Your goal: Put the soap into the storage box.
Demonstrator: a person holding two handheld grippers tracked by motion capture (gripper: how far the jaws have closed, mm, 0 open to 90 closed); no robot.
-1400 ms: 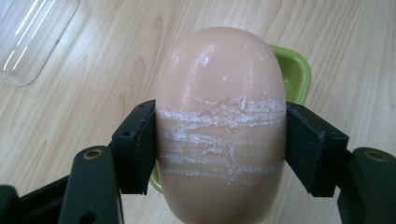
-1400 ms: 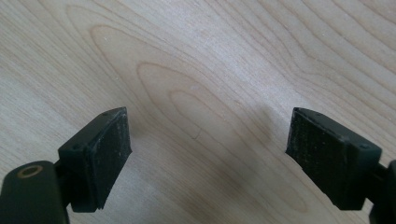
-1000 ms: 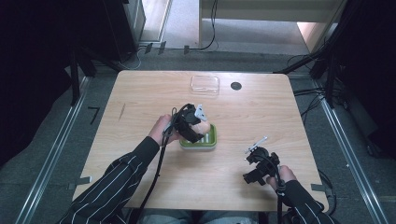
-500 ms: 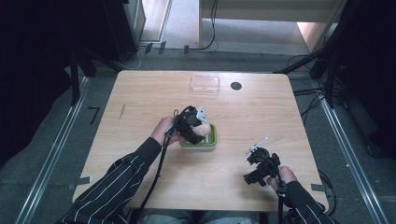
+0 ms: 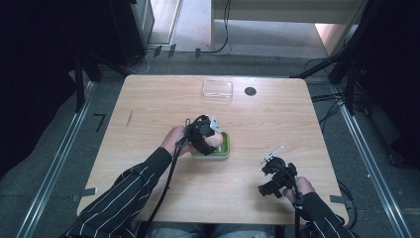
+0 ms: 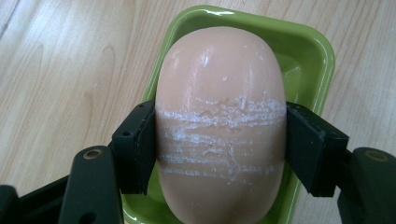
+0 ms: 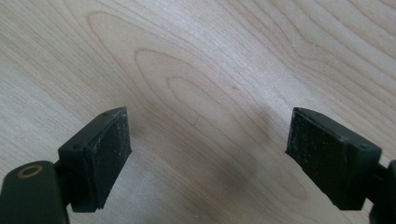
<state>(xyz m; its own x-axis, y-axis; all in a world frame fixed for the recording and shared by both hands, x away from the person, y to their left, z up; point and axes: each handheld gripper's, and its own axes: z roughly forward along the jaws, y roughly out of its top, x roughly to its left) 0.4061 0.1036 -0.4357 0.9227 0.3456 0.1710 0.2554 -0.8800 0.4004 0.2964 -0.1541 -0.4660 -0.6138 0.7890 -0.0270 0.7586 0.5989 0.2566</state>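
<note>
A peach-coloured oval soap bar [image 6: 219, 121], scored with white scratch lines, is clamped between the two black pads of my left gripper [image 6: 219, 144]. It hangs just over a small green dish [image 6: 308, 51] in the left gripper view. From above, that gripper [image 5: 204, 136] sits at the dish [image 5: 224, 148] near the table's middle. My right gripper [image 7: 208, 158] stands open over bare wood with nothing between its pads. In the high view it [image 5: 275, 173] rests near the front right of the table.
A clear plastic lid or tray [image 5: 217, 89] lies at the far middle of the wooden table [image 5: 148, 109], beside a round black hole [image 5: 250, 91]. Cables trail from both grippers toward the front edge. Dark floor and metal rails surround the table.
The left hand with the soap has shifted slightly over the green dish. The right gripper has kept still.
</note>
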